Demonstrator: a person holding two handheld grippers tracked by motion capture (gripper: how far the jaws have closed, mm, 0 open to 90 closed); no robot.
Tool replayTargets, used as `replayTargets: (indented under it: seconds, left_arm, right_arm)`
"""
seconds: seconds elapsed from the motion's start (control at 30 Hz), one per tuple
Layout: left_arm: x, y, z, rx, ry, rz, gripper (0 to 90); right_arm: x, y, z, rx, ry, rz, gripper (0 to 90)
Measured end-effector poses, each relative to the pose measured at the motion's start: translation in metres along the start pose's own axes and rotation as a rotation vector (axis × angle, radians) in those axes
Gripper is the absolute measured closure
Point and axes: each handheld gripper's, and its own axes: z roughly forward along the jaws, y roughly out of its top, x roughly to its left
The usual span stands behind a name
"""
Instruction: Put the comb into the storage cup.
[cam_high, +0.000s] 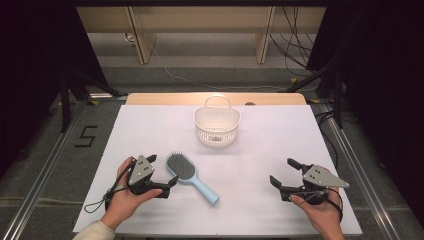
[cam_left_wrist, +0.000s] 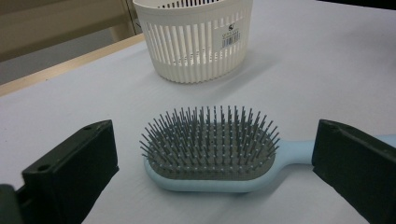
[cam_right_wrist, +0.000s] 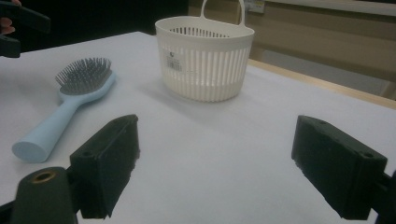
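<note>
Pale blue plastic with grey bristles: the hairbrush (cam_high: 189, 176) lies flat on the white table (cam_high: 260, 150), bristles up, just beside the left gripper (cam_high: 163, 172) at about its 3 o'clock in the high view. That gripper's jaws stand wide apart with nothing between them, their tips close to the brush head but apart from it. In the left gripper view the brush head (cam_left_wrist: 210, 148) sits centred between the two black jaws, and the handle runs off behind the right-hand one. The brush's long axis is a diagonal in the high view, head toward 10 o'clock and handle end toward 4 o'clock, so the head is the near part for the left hand (cam_high: 122, 200). A grasp would likely mean moving forward and closing across the head or the neck.

The white slatted basket (cam_high: 217, 124) stands upright at 12 o'clock from the brush, well apart, handle up; whether anything lies inside cannot be told.

The right gripper (cam_high: 286, 175) hovers at the table's right side, released and empty, farther from the brush.
</note>
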Motion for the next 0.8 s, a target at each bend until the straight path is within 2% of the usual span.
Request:
replayTargets:
  seconds: [0.13,0.27,0.37,0.5,0.53,0.6,0.63,0.67,0.7,0.8]
  left_arm:
    - [0.000,0.002,-0.001,-0.006,-0.001,0.005,1.8]
    - [-0.004,0.011,-0.001,-0.042,-0.021,0.005,11.7]
    - [-0.009,0.020,0.002,-0.072,-0.045,0.001,29.6]
    - [-0.017,0.028,0.007,-0.065,-0.073,-0.010,66.0]
    - [-0.024,0.034,0.011,-0.027,-0.095,-0.018,74.7]
    - [-0.031,0.040,0.017,0.026,-0.101,-0.024,85.2]
    - [-0.031,0.040,0.017,0.026,-0.101,-0.024,89.2]
    - [-0.039,0.045,0.025,0.080,-0.108,-0.030,89.9]
    - [-0.043,0.046,0.029,0.109,-0.116,-0.036,90.0]
    - [-0.055,0.049,0.041,0.166,-0.134,-0.043,90.0]
  right_arm:
    - [0.000,0.000,0.000,-0.002,0.001,-0.001,15.9]
    - [0.000,0.000,0.000,0.001,0.001,-0.001,15.9]
    - [0.000,0.000,0.001,0.004,0.000,-0.004,15.9]
    - [0.000,0.000,0.002,0.006,-0.003,-0.003,15.9]
    - [0.000,0.000,0.002,0.010,-0.004,-0.002,15.8]
    - [0.000,-0.001,0.003,0.012,-0.005,-0.006,15.9]
    - [0.000,-0.001,0.003,0.011,-0.003,-0.004,15.9]
    - [0.000,-0.001,0.003,0.012,-0.003,-0.006,15.9]
    - [0.000,-0.001,0.003,0.014,-0.002,-0.005,15.9]
    - [-0.001,-0.001,0.002,0.013,-0.003,-0.002,15.9]
